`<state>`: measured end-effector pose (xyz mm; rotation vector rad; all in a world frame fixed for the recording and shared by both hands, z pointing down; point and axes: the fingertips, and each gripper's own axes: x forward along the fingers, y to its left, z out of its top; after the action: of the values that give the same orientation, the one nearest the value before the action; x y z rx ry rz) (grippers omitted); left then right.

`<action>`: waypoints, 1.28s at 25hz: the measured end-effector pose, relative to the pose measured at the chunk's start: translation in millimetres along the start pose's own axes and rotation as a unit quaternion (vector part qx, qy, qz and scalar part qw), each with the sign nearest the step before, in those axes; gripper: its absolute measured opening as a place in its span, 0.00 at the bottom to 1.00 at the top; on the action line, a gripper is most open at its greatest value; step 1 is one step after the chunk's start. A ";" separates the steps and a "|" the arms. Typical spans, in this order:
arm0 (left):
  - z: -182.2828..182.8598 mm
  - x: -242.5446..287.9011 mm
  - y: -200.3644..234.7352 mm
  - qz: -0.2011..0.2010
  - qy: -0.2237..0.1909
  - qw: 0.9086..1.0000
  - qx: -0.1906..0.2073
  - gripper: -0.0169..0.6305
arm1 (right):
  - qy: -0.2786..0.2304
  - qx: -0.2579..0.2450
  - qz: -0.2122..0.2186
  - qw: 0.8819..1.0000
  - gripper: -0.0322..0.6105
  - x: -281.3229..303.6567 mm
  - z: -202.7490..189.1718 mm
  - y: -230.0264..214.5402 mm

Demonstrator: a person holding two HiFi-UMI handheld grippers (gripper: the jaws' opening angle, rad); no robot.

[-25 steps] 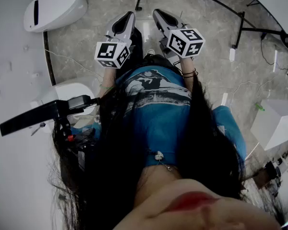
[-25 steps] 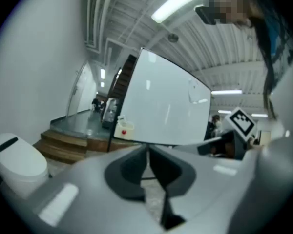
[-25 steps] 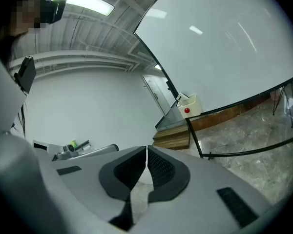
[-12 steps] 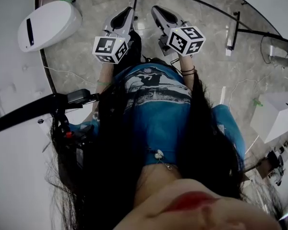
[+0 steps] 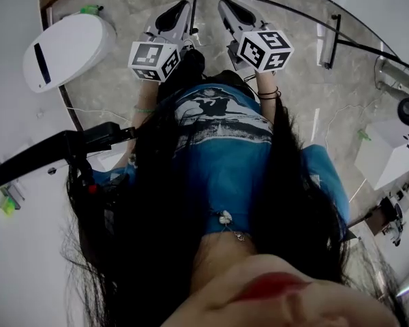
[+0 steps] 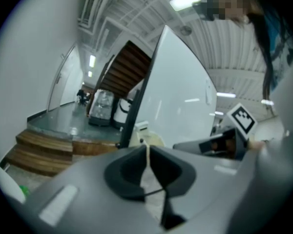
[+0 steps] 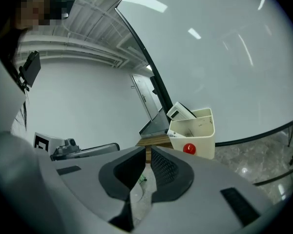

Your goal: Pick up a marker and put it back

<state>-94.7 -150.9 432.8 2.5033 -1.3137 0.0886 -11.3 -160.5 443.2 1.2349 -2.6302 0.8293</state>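
No marker shows clearly in any view. In the head view both grippers are held up side by side over the marble floor, the left gripper (image 5: pixel 179 9) beside the right gripper (image 5: pixel 226 7), each with its marker cube toward the person. In the left gripper view the left gripper (image 6: pixel 147 147) is shut with nothing between its dark pads. The right gripper (image 7: pixel 148 152) is shut and empty too. Beyond it a cream holder box (image 7: pixel 195 133) with a red dot hangs on the whiteboard (image 7: pixel 224 57); white items stick out of it.
A white rounded device (image 5: pixel 68 46) lies on the floor at the left, a white box (image 5: pixel 388 155) at the right. A black bar (image 5: pixel 54 152) juts out beside the person. Wooden steps (image 6: pixel 44 150) lie left of the whiteboard's black frame (image 6: pixel 136 106).
The head view has swung, so the floor things have slid across the frame. Both grippers sit slightly higher in the frame, still side by side and shut.
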 end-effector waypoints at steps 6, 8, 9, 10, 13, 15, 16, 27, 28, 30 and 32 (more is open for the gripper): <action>1.3 47.2 42.7 -0.006 0.010 1.000 -0.018 0.05 | 0.040 -0.075 -0.023 0.996 0.08 54.3 19.3 -25.6; 5.5 46.9 40.2 -0.012 0.008 1.000 -0.020 0.05 | 0.061 -0.132 -0.031 0.989 0.14 59.1 22.1 -22.0; 6.9 47.0 37.5 -0.016 0.007 1.000 -0.020 0.05 | 0.072 -0.159 -0.033 0.984 0.18 60.7 22.6 -21.6; 7.9 48.0 35.1 -0.018 0.007 1.000 -0.020 0.05 | 0.081 -0.183 -0.037 0.979 0.20 62.3 23.3 -22.6; 12.1 55.4 32.7 -0.019 0.009 1.000 -0.017 0.05 | 0.101 -0.227 -0.049 0.967 0.23 68.6 28.3 -34.4; 17.8 62.4 32.9 -0.017 0.007 1.000 -0.013 0.05 | 0.119 -0.244 -0.053 0.961 0.26 73.1 29.6 -47.3; 21.1 64.8 33.7 -0.015 0.005 1.000 -0.012 0.05 | 0.129 -0.251 -0.052 0.958 0.27 75.6 29.1 -52.7; 44.5 70.8 57.6 0.026 -0.020 0.999 -0.013 0.05 | 0.210 -0.358 -0.032 0.909 0.28 101.7 19.6 -53.4; 44.9 71.1 57.9 0.027 -0.020 0.999 -0.014 0.05 | 0.214 -0.368 -0.030 0.904 0.28 102.8 18.5 -52.2; 44.8 72.1 57.9 0.028 -0.018 0.999 -0.012 0.05 | 0.224 -0.376 -0.022 0.899 0.27 104.6 16.7 -50.1; 43.9 73.0 57.7 0.027 -0.016 0.999 -0.011 0.05 | 0.229 -0.373 -0.012 0.899 0.24 104.9 16.6 -48.4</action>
<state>-103.3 -252.6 419.6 2.4616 -1.3880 0.0469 -42.6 -265.2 484.3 0.7353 -2.1798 0.0368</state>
